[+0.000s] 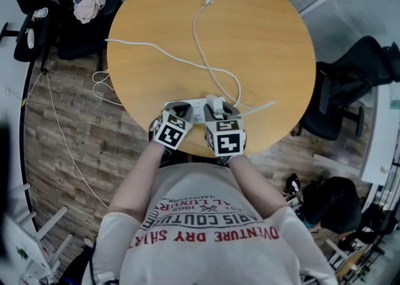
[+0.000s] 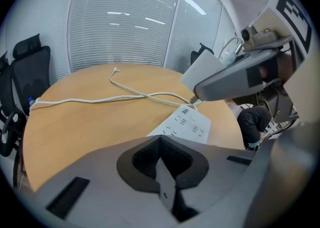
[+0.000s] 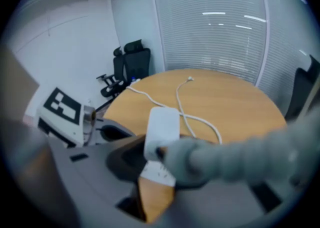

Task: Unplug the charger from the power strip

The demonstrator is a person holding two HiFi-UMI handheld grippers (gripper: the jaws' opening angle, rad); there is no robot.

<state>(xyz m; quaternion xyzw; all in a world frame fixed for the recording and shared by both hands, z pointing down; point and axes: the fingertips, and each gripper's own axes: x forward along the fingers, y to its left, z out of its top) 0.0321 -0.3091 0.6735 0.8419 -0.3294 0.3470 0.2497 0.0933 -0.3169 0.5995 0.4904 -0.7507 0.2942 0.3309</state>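
Looking down in the head view, the power strip [image 1: 195,109] lies at the near edge of the round table [image 1: 250,40], between the left gripper [image 1: 182,110] and the right gripper [image 1: 215,110]. In the left gripper view, the jaws are together and the strip begins just beyond their tips. In the right gripper view, the jaws clamp the white charger [image 3: 162,124], which is above the strip.

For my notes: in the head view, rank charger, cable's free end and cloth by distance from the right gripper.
1. charger, between the right gripper's jaws.
2. cable's free end, on the table's far side.
3. cloth, on the far-left chair.
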